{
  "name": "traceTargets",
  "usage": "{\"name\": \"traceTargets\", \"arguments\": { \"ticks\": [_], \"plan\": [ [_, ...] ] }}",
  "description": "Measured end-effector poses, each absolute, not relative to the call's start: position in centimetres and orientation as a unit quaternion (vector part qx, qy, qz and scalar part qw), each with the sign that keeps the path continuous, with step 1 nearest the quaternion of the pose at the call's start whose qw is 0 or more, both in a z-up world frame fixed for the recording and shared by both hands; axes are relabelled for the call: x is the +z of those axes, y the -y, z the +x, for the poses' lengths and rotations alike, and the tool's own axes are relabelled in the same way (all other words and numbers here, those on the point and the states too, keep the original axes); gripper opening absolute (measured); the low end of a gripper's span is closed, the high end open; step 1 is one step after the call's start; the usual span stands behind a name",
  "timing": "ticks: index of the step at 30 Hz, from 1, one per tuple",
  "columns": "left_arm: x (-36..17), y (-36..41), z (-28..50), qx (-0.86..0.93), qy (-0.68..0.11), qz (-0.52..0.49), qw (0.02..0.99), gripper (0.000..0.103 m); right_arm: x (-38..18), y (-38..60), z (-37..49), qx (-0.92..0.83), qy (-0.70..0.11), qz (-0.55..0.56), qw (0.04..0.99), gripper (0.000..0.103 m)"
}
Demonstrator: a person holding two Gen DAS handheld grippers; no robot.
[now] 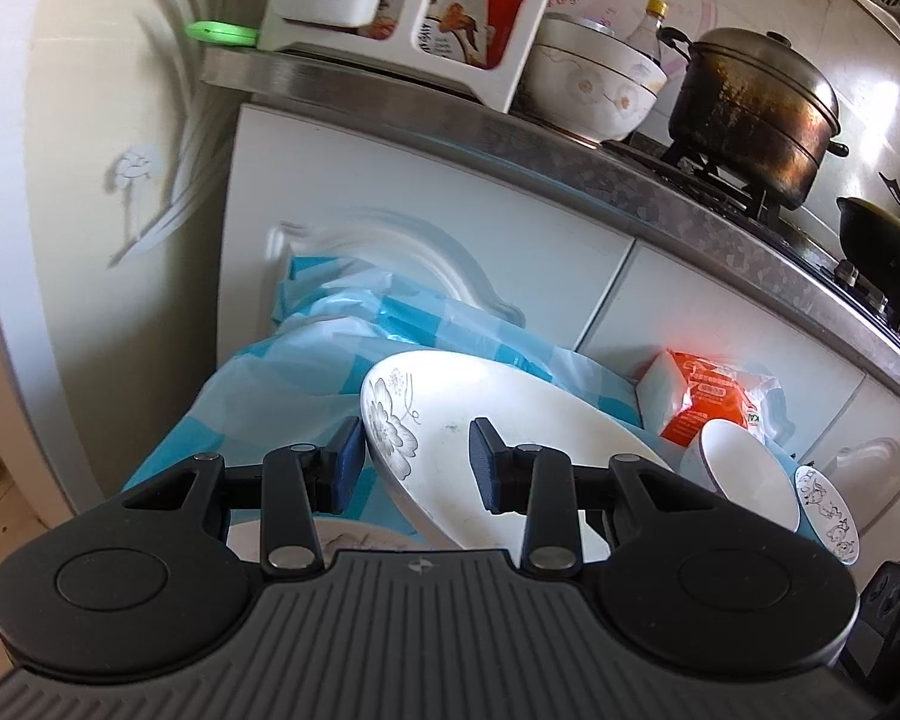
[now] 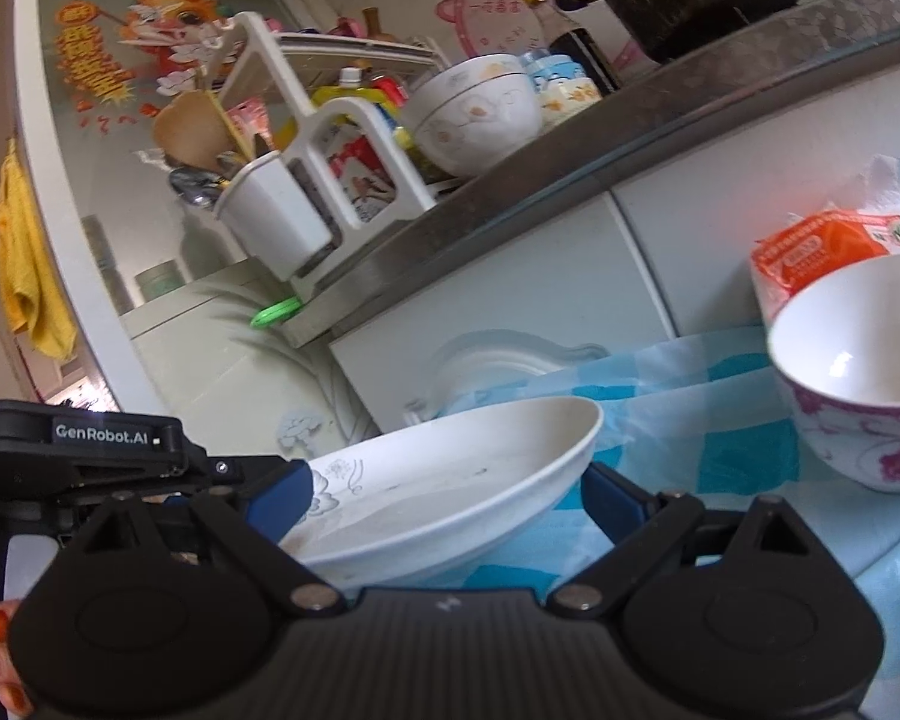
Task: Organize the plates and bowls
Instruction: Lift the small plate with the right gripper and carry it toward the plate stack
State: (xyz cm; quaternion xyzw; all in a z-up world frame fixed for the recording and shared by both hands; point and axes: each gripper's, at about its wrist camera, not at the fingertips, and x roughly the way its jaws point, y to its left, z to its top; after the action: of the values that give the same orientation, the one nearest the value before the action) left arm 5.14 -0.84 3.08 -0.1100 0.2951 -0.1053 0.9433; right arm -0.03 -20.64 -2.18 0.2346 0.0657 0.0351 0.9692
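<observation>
Plate (image 1: 480, 450), white with a grey flower printed at its rim, sits tilted above the blue-checked tablecloth (image 1: 258, 384). The left gripper (image 1: 417, 462) has its jaws partly open, one blue pad on each side of the plate's flowered edge; whether they press it I cannot tell. The right gripper (image 2: 444, 498) stands wide open around the plate's body. A purple-patterned bowl (image 2: 858, 384) rests near the table's right edge, beside an orange packet (image 2: 822, 246).

both wrist cameras sit low and close, looking up toward the counter edge (image 1: 510, 138); they share the flowered plate (image 1: 486, 450) at lower centre.
</observation>
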Motion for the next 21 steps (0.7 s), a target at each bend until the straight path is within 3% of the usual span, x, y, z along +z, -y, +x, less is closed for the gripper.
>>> {"name": "traceTargets", "arguments": {
  "ticks": [21],
  "plan": [
    [2.6,-4.2,-0.5,-0.038,-0.288,-0.153,0.944,0.039,-1.7,15.9,-1.0,0.120,-0.074,0.158,0.977,0.096]
  ]
}}
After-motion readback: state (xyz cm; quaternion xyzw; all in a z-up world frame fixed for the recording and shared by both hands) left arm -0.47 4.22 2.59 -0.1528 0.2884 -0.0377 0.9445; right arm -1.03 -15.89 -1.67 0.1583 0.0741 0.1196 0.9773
